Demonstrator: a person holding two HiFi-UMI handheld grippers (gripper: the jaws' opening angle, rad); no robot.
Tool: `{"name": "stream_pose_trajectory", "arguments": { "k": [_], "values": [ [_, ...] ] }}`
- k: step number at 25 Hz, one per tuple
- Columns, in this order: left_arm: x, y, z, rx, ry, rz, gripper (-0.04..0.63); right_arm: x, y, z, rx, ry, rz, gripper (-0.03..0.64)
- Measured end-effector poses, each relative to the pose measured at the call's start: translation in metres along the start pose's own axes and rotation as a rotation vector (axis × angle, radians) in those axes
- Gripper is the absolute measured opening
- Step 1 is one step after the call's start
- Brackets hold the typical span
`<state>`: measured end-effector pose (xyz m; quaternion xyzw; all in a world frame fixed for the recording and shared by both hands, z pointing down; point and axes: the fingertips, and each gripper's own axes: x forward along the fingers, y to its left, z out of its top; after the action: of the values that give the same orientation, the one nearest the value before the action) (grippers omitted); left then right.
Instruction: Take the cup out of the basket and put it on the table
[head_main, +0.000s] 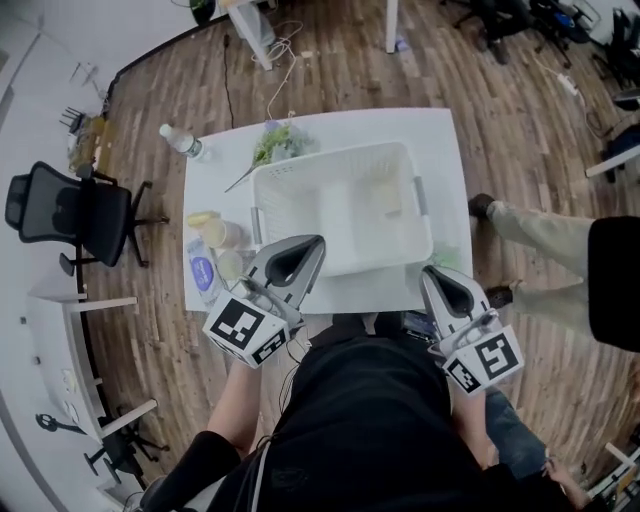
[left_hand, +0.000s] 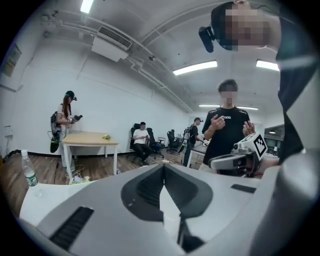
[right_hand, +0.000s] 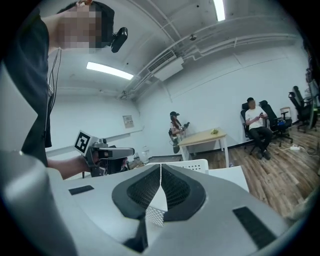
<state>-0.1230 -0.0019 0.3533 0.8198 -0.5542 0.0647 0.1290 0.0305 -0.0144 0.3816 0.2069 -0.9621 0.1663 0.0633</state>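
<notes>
A white plastic basket (head_main: 268, 190) stands in the middle of the white table (head_main: 440, 135). Inside it lie a pale yellowish cup-like item (head_main: 386, 196) and a white one (head_main: 335, 218). Several pale cups (head_main: 222, 235) stand on the table to the basket's left. My left gripper (head_main: 318, 241) is shut and empty, raised over the basket's near left corner. My right gripper (head_main: 428, 271) is also shut and empty, just off the near right corner. In the left gripper view the jaws (left_hand: 163, 165) meet with nothing between them; the right gripper view shows the same (right_hand: 160, 165), with the basket rim (right_hand: 196, 164) beyond.
A water bottle (head_main: 181, 141) and green leaves (head_main: 276, 142) sit at the table's far side, and a blue-lidded tub (head_main: 203, 272) at its left edge. A black office chair (head_main: 70, 208) stands to the left. A person (head_main: 545, 235) stands right of the table.
</notes>
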Motion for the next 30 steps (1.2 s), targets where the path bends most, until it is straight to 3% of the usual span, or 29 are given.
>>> {"name": "stream_pose_trajectory", "arguments": {
  "k": [9,18,25,30],
  "values": [
    [0.048,-0.044,-0.002,0.047,0.005,-0.176,0.011,-0.026,-0.021,0.003,0.016,-0.032,-0.129,0.026],
    [0.070,-0.049,-0.009,0.068,0.034,-0.216,0.009,-0.042,-0.028,0.006,0.027,-0.045,-0.199,0.026],
    [0.089,-0.037,-0.027,0.118,0.142,-0.209,0.011,-0.043,-0.031,0.009,0.028,-0.047,-0.208,0.026],
    [0.116,-0.018,-0.054,0.179,0.286,-0.239,0.012,-0.044,-0.032,0.009,0.032,-0.052,-0.219,0.026]
  ]
}}
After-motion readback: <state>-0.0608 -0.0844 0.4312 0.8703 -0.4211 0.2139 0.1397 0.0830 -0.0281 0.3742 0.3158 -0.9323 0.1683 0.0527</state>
